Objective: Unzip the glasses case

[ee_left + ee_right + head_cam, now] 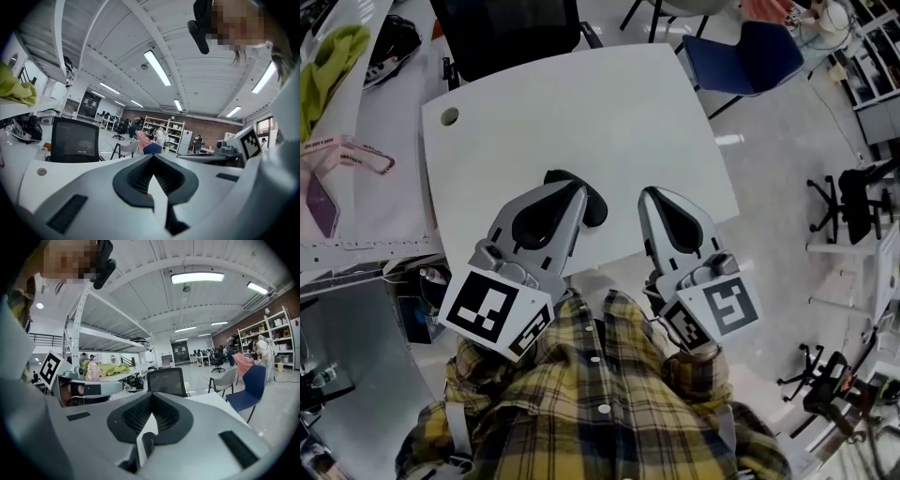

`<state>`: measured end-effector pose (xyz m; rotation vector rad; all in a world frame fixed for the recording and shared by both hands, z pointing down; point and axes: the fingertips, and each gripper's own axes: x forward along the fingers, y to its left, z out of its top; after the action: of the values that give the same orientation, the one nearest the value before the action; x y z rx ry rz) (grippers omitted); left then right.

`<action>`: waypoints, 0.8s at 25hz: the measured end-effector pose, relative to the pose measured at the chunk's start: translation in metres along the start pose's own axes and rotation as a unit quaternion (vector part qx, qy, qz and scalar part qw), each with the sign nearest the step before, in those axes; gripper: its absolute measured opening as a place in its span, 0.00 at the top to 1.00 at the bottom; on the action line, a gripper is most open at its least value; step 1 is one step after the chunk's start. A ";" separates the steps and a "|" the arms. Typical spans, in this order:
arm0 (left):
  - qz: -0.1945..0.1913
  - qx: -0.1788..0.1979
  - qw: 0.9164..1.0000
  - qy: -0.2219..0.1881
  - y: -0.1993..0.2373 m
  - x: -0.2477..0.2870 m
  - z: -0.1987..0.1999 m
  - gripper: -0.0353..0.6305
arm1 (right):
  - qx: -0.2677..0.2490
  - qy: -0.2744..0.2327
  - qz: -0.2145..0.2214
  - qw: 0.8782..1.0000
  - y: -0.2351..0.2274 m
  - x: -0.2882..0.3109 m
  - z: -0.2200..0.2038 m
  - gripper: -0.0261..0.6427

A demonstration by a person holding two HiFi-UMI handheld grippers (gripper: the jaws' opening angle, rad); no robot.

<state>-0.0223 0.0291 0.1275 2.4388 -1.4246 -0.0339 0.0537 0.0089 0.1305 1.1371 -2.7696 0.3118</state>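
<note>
**Both tongs clenched over the white table**

We're at a white table point(581, 103) in an open office, with a black mesh chair point(506, 28) at 12 o'clock and a blue chair point(750, 56) at 1. There's open floor at 3. The left gripper point(577, 188) and right gripper point(647, 195) sit side by side near the 6 o'clock edge, pointing to 12. Both are clamped shut, tips together. The black glasses case point(594, 208) lies under the left tip, poking out toward 3.

1 white square table point(581, 112), 1 black oval glasses case point(596, 210), 2 grey plastic grippers (left gripper point(577, 187), right gripper point(649, 193)), 1 black mesh office chair point(506, 28), 1 blue chair point(750, 52).
</note>
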 end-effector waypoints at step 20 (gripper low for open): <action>-0.039 0.037 0.995 0.082 0.034 0.037 -0.037 0.93 | 0.038 0.050 -0.012 0.998 -0.020 0.032 -0.042 0.96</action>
<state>-0.0262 -0.0086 0.1774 2.4907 -1.2813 0.2016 0.0470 -0.0173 0.1802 1.1373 -2.6776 0.4625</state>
